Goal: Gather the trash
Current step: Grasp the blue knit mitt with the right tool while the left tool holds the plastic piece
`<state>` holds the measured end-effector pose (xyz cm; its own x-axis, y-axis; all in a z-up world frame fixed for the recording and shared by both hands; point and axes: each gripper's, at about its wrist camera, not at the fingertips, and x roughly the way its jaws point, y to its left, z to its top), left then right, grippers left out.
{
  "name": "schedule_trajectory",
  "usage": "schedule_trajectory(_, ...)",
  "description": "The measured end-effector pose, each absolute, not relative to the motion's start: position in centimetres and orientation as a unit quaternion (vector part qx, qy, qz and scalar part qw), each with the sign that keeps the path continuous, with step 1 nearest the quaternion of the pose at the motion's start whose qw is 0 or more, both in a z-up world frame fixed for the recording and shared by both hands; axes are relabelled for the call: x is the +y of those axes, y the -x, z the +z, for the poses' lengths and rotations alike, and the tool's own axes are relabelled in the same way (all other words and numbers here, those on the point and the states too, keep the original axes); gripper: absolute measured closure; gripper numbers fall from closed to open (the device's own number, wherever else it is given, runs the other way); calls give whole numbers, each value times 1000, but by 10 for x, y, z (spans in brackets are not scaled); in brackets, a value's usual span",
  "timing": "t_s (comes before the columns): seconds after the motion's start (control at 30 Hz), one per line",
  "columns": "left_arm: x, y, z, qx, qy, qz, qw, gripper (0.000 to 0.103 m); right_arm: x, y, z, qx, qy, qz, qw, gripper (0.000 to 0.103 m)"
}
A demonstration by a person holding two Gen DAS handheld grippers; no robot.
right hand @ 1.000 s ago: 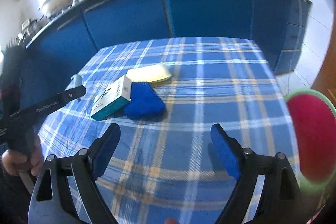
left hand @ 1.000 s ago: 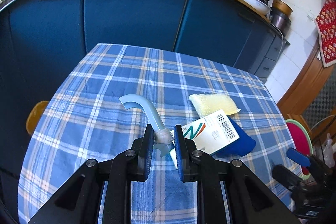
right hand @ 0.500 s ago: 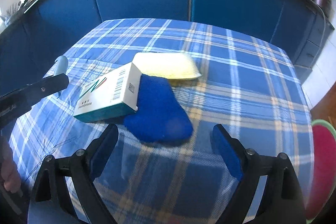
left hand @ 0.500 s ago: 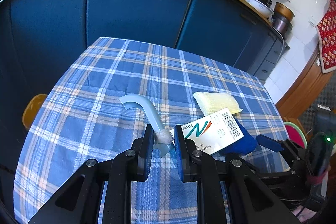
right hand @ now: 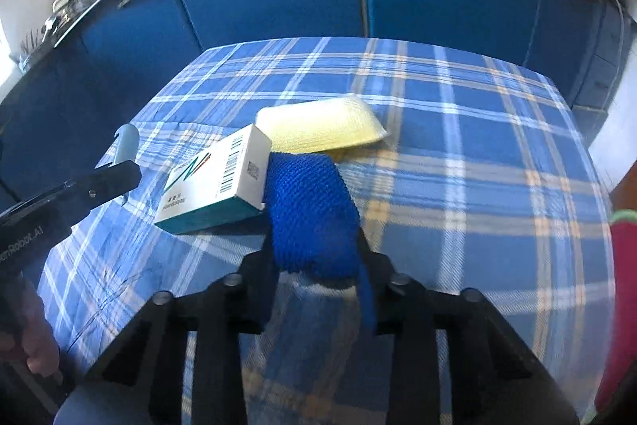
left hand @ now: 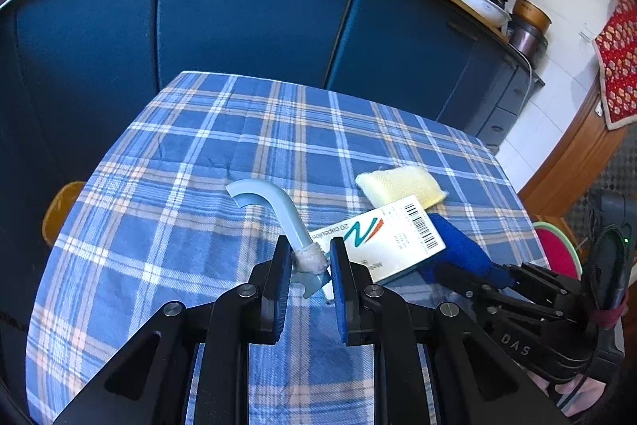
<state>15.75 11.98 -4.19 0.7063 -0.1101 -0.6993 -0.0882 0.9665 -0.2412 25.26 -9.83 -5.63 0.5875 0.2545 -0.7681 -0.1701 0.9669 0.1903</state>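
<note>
Between the pads of our right hand-held gripper we pinch the blue cloth, its far end touching the box just ahead-left, which may drag along as we lift, while our left hand-held gripper clamps the curved plastic piece.

Left tool and right tool both clamped.

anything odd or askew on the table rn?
Nothing spilled or broken. The white medicine box sits tilted, one end propped on the blue scrubber that the right tongs grip. The yellow sponge lies flat behind them. The left tongs hold a curved pale-blue plastic piece with whitish wadding around its stem.
</note>
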Motion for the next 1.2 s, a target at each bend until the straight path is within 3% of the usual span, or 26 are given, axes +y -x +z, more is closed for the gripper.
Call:
schedule_trajectory(0.33,90,-149,-32,381,118,-45,916,84,-137,-213,-40,414,-93,84,901,78)
schedule_trajectory(1.2,-41,-139,-2,370,52,-180,910,84,-267,-98,-11,335,-229,-42,913,79)
